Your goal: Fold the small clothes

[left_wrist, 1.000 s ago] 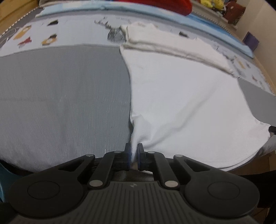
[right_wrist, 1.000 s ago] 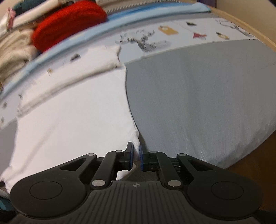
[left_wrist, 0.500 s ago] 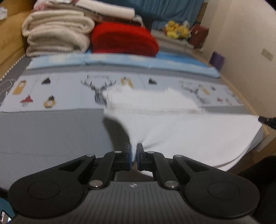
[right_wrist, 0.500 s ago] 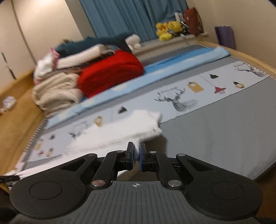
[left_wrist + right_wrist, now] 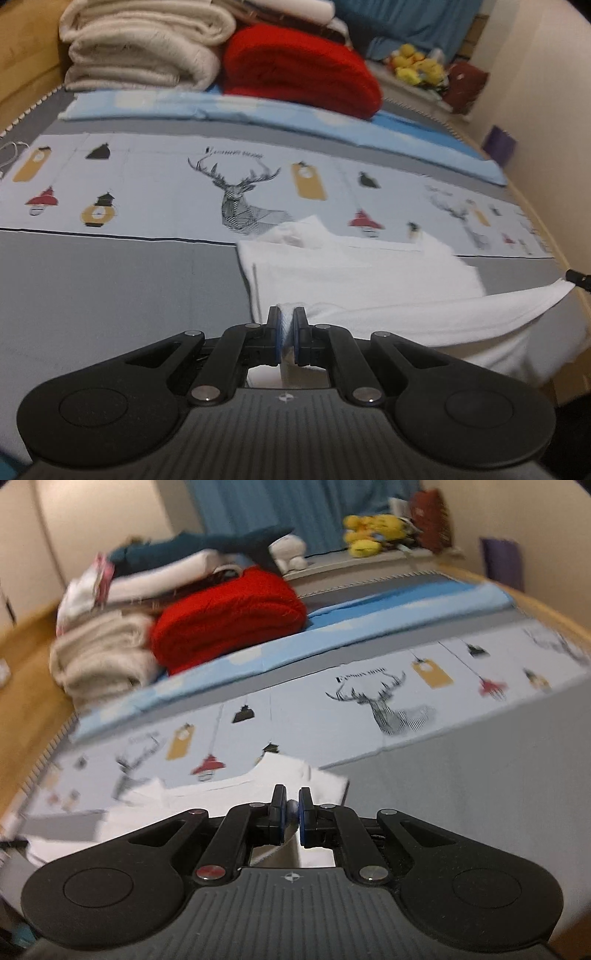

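Now, change: a second ago the white garment [image 5: 369,280] lay flat on the gray bedspread [image 5: 110,295]; its near edge is lifted.
Left gripper [image 5: 286,325]: clamped on one corner.
Right gripper [image 5: 291,806]: clamped on the other corner.
Garment: far part rests on the bedspread.
Behind: red blanket [image 5: 303,70], cream blanket [image 5: 140,48].

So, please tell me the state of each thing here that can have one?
left gripper: shut on the white garment, pinching its near edge
right gripper: shut on the white garment
white garment: near edge lifted off the bed, far part lying flat
red blanket: folded, at the far end of the bed
cream blanket: folded, stacked beside the red one
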The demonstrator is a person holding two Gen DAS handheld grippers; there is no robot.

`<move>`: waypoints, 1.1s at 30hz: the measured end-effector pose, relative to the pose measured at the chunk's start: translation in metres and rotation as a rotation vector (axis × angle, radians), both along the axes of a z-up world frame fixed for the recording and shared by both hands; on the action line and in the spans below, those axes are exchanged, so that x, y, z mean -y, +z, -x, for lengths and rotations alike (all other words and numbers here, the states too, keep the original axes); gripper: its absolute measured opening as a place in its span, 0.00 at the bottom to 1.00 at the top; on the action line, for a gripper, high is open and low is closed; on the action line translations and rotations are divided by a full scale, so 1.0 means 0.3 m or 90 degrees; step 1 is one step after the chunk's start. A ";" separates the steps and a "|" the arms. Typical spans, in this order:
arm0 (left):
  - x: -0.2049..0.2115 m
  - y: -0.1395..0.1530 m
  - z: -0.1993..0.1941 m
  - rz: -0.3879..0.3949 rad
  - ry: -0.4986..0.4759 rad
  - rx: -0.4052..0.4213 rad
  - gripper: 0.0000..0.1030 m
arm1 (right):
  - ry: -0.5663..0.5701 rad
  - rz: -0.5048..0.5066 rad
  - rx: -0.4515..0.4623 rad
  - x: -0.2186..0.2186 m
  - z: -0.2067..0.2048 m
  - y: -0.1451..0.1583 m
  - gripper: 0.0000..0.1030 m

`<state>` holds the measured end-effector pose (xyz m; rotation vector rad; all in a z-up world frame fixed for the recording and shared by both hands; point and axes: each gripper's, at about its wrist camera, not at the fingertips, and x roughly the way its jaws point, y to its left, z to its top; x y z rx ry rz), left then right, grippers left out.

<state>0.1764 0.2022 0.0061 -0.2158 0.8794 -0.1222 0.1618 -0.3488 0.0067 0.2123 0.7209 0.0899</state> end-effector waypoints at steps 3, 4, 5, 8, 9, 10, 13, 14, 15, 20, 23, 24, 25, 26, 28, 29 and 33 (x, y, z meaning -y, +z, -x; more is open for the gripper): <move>-0.015 -0.150 -0.117 -0.004 0.017 -0.035 0.06 | -0.004 0.013 -0.032 -0.019 -0.122 -0.116 0.06; -0.019 -0.197 -0.154 -0.006 0.028 -0.073 0.06 | -0.012 0.004 -0.052 -0.018 -0.152 -0.167 0.06; -0.023 -0.217 -0.190 0.005 0.042 -0.097 0.06 | -0.022 -0.003 -0.082 -0.016 -0.181 -0.209 0.06; -0.016 -0.215 -0.277 0.022 0.033 -0.076 0.06 | -0.051 -0.017 -0.116 -0.009 -0.269 -0.254 0.06; -0.014 -0.227 -0.303 0.020 0.032 -0.082 0.06 | -0.055 -0.019 -0.109 -0.008 -0.290 -0.256 0.06; -0.019 -0.243 -0.330 0.019 0.033 -0.090 0.06 | -0.061 -0.013 -0.110 -0.006 -0.315 -0.263 0.06; -0.053 -0.238 -0.379 0.032 0.043 -0.074 0.07 | -0.084 -0.013 -0.110 0.011 -0.368 -0.269 0.04; -0.066 -0.217 -0.385 0.031 0.050 -0.054 0.07 | -0.107 -0.004 -0.097 0.022 -0.380 -0.255 0.04; -0.083 -0.193 -0.383 0.026 0.055 -0.033 0.07 | -0.124 -0.001 -0.082 0.037 -0.390 -0.239 0.04; -0.160 -0.164 -0.331 0.056 0.114 -0.029 0.07 | -0.148 -0.034 -0.094 0.072 -0.378 -0.247 0.05; -0.131 -0.209 -0.284 0.055 0.095 -0.057 0.16 | -0.116 -0.029 -0.119 0.039 -0.342 -0.294 0.05; -0.117 -0.227 -0.270 0.046 0.090 -0.074 0.18 | -0.106 -0.024 -0.133 0.024 -0.331 -0.310 0.05; -0.104 -0.240 -0.262 0.038 0.089 -0.098 0.19 | -0.098 -0.018 -0.160 0.008 -0.325 -0.326 0.05; -0.094 -0.242 -0.253 0.038 0.085 -0.101 0.21 | -0.089 -0.019 -0.166 -0.006 -0.321 -0.333 0.05; -0.084 -0.236 -0.233 0.041 0.073 -0.089 0.28 | -0.065 -0.007 -0.166 -0.034 -0.313 -0.335 0.05; -0.082 -0.235 -0.232 0.038 0.071 -0.086 0.30 | -0.057 0.008 -0.166 -0.044 -0.311 -0.337 0.05; -0.110 -0.254 -0.250 0.056 0.095 -0.100 0.30 | -0.065 0.032 -0.173 -0.031 -0.329 -0.347 0.13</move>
